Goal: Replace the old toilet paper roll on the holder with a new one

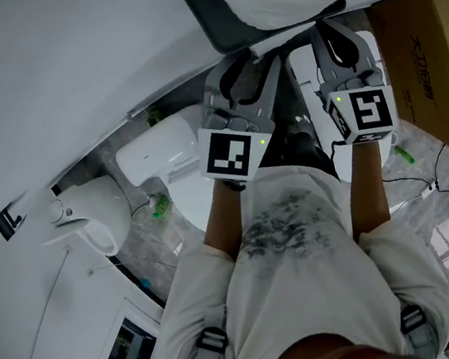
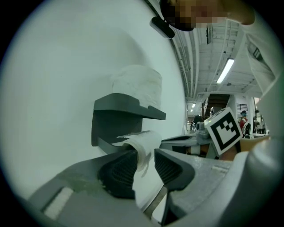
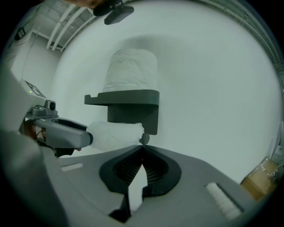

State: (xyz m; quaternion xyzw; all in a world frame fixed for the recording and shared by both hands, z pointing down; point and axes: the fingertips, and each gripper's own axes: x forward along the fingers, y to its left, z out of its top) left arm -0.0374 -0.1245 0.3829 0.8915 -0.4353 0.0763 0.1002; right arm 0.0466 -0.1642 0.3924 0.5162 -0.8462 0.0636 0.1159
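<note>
White paper rolls [image 3: 133, 71] [image 3: 116, 134], two; holder [image 3: 128, 97], one.

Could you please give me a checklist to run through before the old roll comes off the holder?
1. Old roll sits under the shelf of the holder, nearly used up: ok.
2. Left gripper has its jaws around the old roll's end: ok.
3. Left pads pressing on it: not ok, a gap shows.
4. Right gripper is shut and empty at the roll's other end: ok.
5. New roll stands ready on the shelf: ok.
6. Old roll free to slide off: cannot tell.
</note>
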